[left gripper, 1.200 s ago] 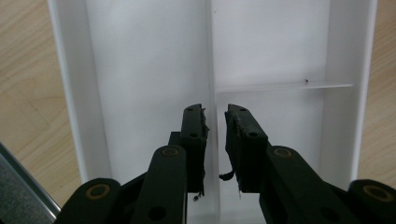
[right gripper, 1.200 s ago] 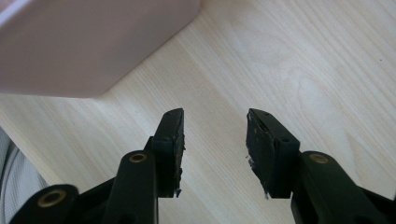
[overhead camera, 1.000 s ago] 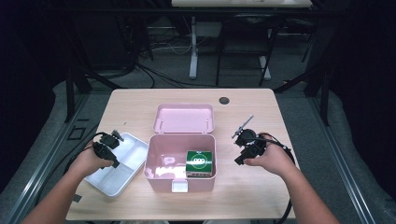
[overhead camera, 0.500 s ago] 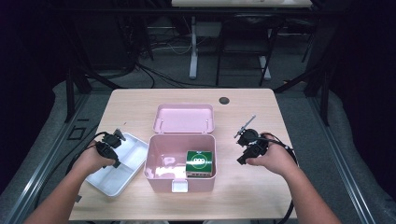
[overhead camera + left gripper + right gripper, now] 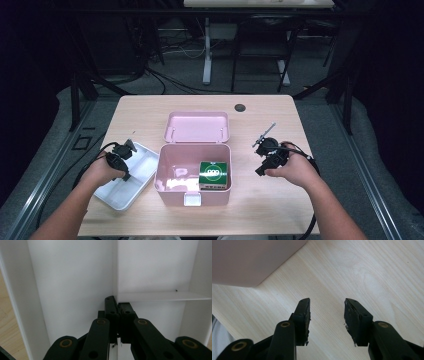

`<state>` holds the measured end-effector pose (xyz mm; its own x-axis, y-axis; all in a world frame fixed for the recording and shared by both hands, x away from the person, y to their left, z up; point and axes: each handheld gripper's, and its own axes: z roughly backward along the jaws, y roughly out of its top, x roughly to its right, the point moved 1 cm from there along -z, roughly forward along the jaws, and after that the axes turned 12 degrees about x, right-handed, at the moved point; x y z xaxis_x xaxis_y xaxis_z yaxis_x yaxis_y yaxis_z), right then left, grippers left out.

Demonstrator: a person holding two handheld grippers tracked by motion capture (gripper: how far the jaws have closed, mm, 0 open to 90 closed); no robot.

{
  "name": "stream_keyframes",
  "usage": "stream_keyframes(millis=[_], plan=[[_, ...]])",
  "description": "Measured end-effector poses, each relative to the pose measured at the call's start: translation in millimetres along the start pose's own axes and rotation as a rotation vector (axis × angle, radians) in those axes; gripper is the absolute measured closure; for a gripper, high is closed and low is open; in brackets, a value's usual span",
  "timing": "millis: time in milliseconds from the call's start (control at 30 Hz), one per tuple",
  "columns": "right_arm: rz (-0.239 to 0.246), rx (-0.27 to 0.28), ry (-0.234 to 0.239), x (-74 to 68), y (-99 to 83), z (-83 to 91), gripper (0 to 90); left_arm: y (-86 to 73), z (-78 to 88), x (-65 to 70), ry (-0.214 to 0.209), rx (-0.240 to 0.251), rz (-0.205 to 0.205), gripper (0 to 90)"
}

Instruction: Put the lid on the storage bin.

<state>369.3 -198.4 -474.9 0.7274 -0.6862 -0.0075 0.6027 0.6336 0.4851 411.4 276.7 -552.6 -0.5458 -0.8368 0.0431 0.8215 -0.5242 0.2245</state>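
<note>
A white divided tray (image 5: 125, 189) lies at the table's left. My left gripper (image 5: 128, 149) reaches down into it. In the left gripper view its jaws (image 5: 117, 302) have just been closing and now pinch the thin upright divider (image 5: 115, 270) of the white tray (image 5: 75, 277). An open pink box (image 5: 165, 172) stands in the middle with its lid (image 5: 197, 127) folded back. A green packet (image 5: 215, 172) rests in its right half. My right gripper (image 5: 263, 159) hovers low over the bare table to the right of the box, open with nothing between its jaws (image 5: 327, 305).
A corner of the pink box (image 5: 249, 260) lies ahead and left of the right jaws, with light wood table (image 5: 367, 272) beyond. A dark round grommet (image 5: 240, 107) sits near the table's far edge. Black cables trail off both hands.
The left hand has shifted slightly over the tray. The right hand, the pink box and the green packet have stayed where they were.
</note>
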Motion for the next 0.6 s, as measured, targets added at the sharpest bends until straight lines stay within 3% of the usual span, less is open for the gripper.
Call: stream_keyframes(millis=[600], plan=[[0.001,-0.016,-0.001,1.3,0.2,3.2,56.3,3.4,-1.5,-0.6,0.003,-0.037,0.006,88.2]])
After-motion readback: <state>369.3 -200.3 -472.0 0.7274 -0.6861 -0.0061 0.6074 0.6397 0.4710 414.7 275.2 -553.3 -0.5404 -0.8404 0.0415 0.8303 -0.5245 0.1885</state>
